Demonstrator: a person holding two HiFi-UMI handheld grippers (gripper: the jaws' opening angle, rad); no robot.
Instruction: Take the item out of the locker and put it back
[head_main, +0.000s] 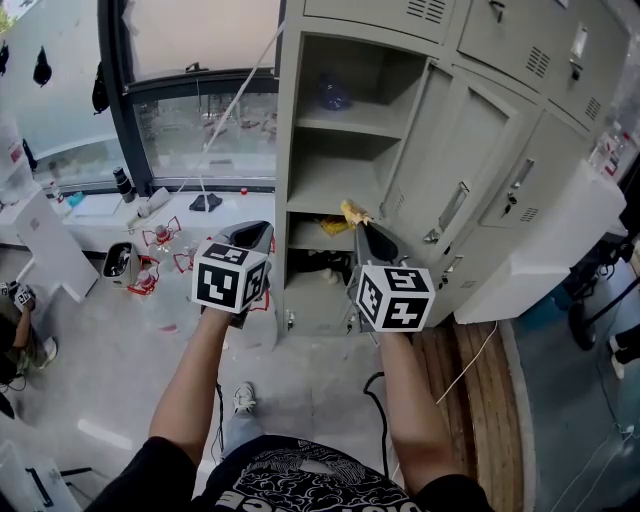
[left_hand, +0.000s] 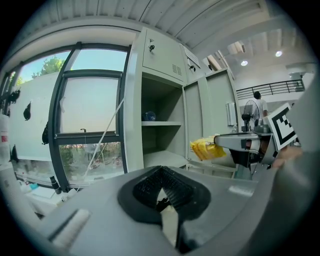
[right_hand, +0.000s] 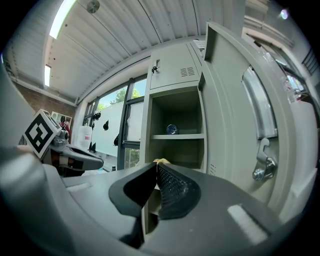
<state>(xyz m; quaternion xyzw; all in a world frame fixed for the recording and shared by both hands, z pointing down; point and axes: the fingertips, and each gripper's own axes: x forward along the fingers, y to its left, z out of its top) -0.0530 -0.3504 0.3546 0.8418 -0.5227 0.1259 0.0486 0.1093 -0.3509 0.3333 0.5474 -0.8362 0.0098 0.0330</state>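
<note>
Our right gripper is clamped on a yellow packet and holds it in the air, just in front of the open locker. Our left gripper has its jaws together, with nothing between them.

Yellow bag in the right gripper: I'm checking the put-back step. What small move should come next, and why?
Probably ease the right gripper forward toward the bare shelf of the open locker. Its jaws are shut on the yellow bag, which appears to be just outside the opening. The left gripper is shut and empty.
</note>
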